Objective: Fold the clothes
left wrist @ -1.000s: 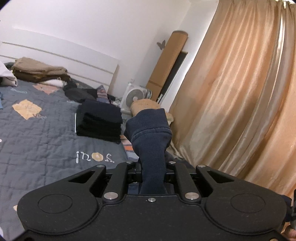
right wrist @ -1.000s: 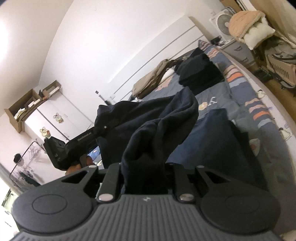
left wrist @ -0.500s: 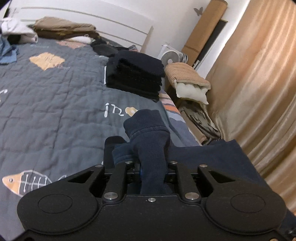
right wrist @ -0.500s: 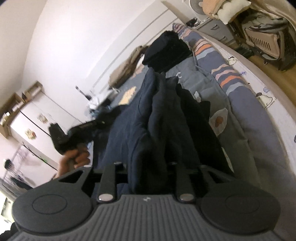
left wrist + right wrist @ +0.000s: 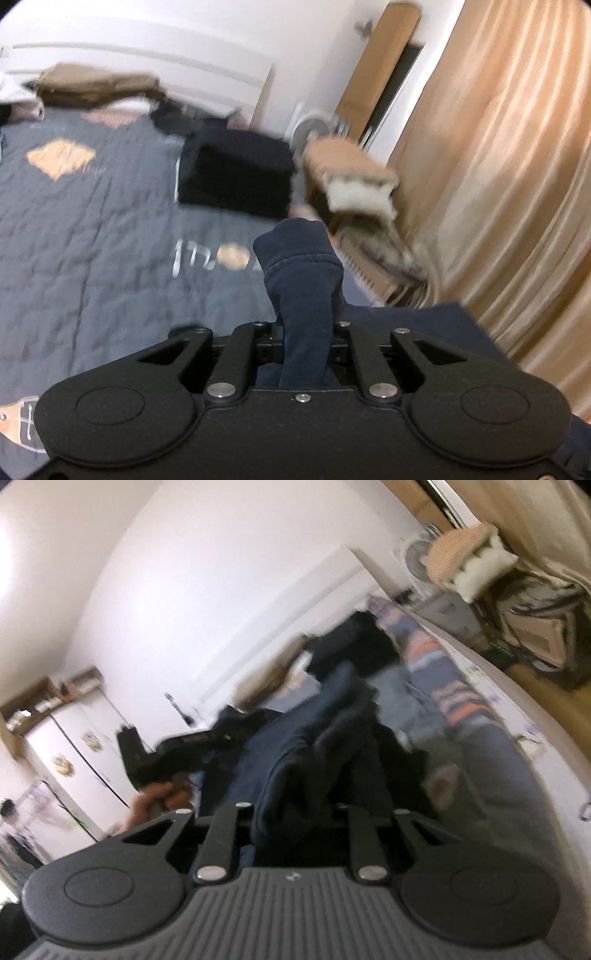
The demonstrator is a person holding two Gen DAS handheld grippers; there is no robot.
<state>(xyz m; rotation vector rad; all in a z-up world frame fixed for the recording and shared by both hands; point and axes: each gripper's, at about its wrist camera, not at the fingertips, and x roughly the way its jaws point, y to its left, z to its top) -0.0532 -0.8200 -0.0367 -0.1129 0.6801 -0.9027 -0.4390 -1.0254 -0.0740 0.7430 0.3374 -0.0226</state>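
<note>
Both grippers have come down toward the bed (image 5: 92, 258), bringing the navy garment (image 5: 306, 291) with them. Left gripper (image 5: 306, 332) has narrow jaws clamped on a ribbed cuff that stands up between them, its rolled hem curling forward; more navy cloth spreads flat on the bed beside it. Right gripper (image 5: 295, 812) jaws are closing on a thick, dark, bunched fold of the same garment, which drapes across to the left gripper. A black folded stack (image 5: 236, 181) lies farther up the bed.
</note>
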